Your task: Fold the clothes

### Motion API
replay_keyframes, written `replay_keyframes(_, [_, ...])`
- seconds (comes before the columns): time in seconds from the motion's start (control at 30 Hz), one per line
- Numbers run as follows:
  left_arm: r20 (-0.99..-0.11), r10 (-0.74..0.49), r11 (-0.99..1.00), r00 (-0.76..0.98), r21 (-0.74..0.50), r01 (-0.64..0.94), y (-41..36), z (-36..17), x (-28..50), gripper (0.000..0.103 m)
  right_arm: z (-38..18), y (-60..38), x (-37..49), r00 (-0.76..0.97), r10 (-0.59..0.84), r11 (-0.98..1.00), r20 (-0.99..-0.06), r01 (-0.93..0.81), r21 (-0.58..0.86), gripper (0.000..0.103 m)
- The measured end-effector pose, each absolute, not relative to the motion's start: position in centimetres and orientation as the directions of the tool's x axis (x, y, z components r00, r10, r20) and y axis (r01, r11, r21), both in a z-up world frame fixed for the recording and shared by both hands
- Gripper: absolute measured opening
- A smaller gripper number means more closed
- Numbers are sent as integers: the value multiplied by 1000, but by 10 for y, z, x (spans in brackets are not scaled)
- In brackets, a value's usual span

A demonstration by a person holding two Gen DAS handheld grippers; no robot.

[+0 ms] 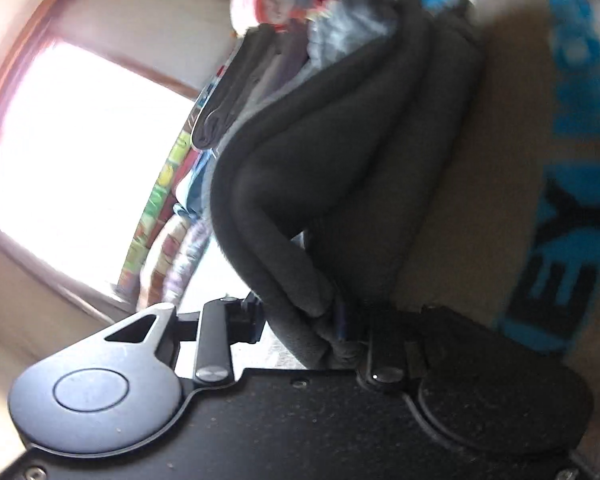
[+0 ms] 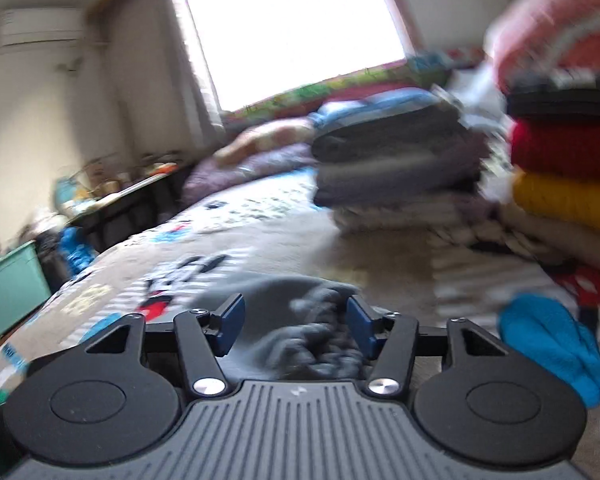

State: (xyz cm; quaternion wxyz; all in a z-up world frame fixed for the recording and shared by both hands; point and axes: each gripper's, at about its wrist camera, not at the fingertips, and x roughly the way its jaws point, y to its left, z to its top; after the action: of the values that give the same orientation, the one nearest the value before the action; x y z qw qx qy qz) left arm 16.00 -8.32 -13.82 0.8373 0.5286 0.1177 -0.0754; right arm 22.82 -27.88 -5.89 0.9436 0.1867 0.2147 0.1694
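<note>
Pinching a dark folded garment [image 1: 340, 184], the left gripper [image 1: 332, 320] carries it, while the right gripper [image 2: 296, 320] gapes over grey cloth [image 2: 316, 336]; stacks [image 2: 396, 160] ahead suggest late folding.

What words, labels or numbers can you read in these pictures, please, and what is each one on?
No text reads with certainty.
Bedspread, blue and black block letters: sideways, cut off, blurred; unreadable.
Bedspread prints in the right wrist view: too blurred.
Right gripper body: a small mark, not a word.

Left tool [image 1: 332, 320] clamped on folded dark grey garment [image 1: 340, 152], patterned bedspread [image 1: 500, 200], bright window [image 1: 80, 152]
</note>
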Motion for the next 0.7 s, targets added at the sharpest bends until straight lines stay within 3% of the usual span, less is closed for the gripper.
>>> replay_keyframes(0.1, [-264,-22,462,964,853,244,-83,-124,151,60,-67,-306,219,867,376,792,-327,-118,598,60])
replay_keyframes(0.13, [-259,-28,472,965,848,241,-83,-119,148,64,-70,-315,212,871,380,744,-311,-88,662,64])
replay_keyframes(0.3, [-239,-55,496,969,836,234,-83,-102,138,66,-96,-336,202,834,501,447,-234,-18,894,74])
replay_keyframes(0.37, [-257,-57,505,965,826,249,-79,-102,147,61,-100,-327,214,799,548,404,-247,5,915,80])
replay_keyframes(0.4, [-264,-56,516,963,818,254,-78,-101,149,53,-99,-322,220,782,557,423,-279,22,906,81])
replay_keyframes(0.63, [-287,-75,553,955,785,279,-64,-111,152,53,-90,-309,251,735,498,623,-459,65,779,84])
replay_keyframes(0.7, [-286,-74,557,955,783,277,-63,-115,153,53,-94,-310,256,734,511,613,-447,54,788,84])
